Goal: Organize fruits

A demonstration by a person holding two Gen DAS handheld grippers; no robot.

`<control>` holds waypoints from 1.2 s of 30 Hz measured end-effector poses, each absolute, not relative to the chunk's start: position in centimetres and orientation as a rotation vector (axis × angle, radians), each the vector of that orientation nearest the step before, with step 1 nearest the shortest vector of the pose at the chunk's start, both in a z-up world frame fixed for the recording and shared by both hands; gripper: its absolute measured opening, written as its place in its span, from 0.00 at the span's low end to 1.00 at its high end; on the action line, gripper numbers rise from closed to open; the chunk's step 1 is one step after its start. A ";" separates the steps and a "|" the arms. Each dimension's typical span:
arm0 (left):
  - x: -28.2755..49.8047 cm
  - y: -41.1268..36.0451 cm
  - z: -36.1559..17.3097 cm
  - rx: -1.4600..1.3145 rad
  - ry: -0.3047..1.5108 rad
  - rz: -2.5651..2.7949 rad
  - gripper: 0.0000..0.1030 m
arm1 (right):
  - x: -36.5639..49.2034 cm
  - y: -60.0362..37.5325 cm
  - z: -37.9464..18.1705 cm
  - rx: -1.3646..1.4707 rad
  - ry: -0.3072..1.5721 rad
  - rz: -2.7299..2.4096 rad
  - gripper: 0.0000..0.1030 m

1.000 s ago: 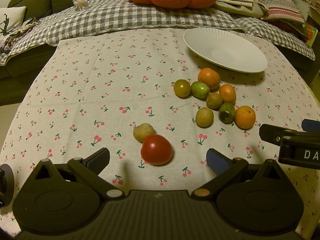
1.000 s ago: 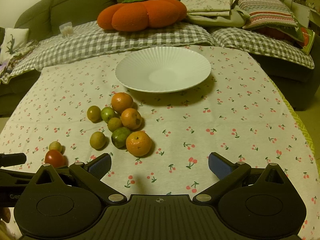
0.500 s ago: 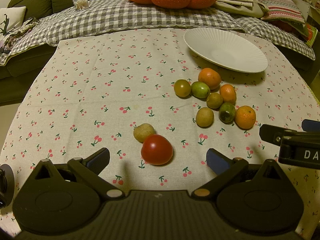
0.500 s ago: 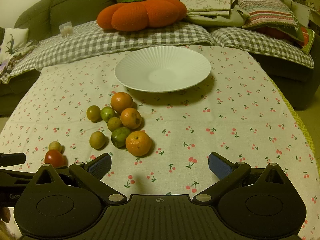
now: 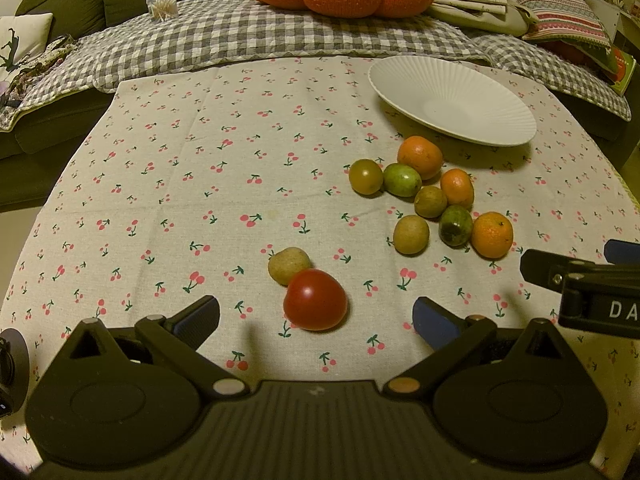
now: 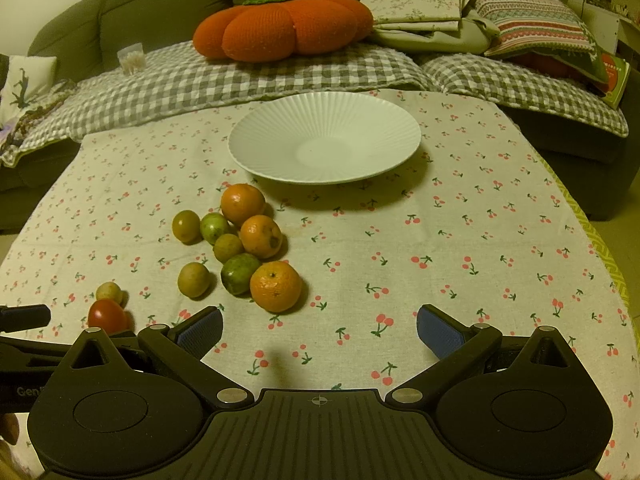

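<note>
Against the pictures from a second ago I see almost nothing changed: both my grippers hold the same stations over the cherry-print tablecloth (image 5: 200, 152), and no fruit has shifted. My left gripper (image 5: 316, 316) stands wide open with nothing between its blue pads, and the red tomato (image 5: 315, 299) lies on the cloth just ahead of it, about midway between the fingers but not touched by either. My right gripper (image 6: 320, 330) is spread just as wide and is empty too, with bare cloth in front of it.

The tomato is glossy and evenly red, with one small highlight on top. It is close to round, slightly wider than tall in the left wrist view, so I cannot give it a clear long axis or say where its stem end points. A small yellowish fruit (image 5: 289, 265) touches it on the far left side. The rest of the fruits sit in a loose cluster further right: three oranges, the nearest one (image 6: 276, 286) just ahead of my right gripper's left finger, plus several small green and yellow-brown ones. The white ribbed plate (image 6: 324, 142) lies beyond the cluster, empty, near the checked blanket (image 6: 240, 76).
</note>
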State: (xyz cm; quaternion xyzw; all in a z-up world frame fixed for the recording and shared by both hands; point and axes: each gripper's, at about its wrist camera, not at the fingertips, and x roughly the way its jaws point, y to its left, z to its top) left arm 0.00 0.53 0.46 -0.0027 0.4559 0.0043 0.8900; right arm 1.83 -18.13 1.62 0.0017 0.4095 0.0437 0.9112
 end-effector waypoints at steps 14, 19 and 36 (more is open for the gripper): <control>0.0 0.5 0.5 -0.005 0.946 0.010 0.99 | 1.8 -18.1 1.6 0.002 0.843 0.090 1.00; 0.1 0.7 0.4 0.000 0.951 0.008 0.99 | 1.9 -18.2 1.5 0.001 0.845 0.092 1.00; 0.7 2.7 -2.2 0.018 0.951 -0.022 0.99 | 2.3 -18.3 0.3 0.010 0.854 0.156 1.00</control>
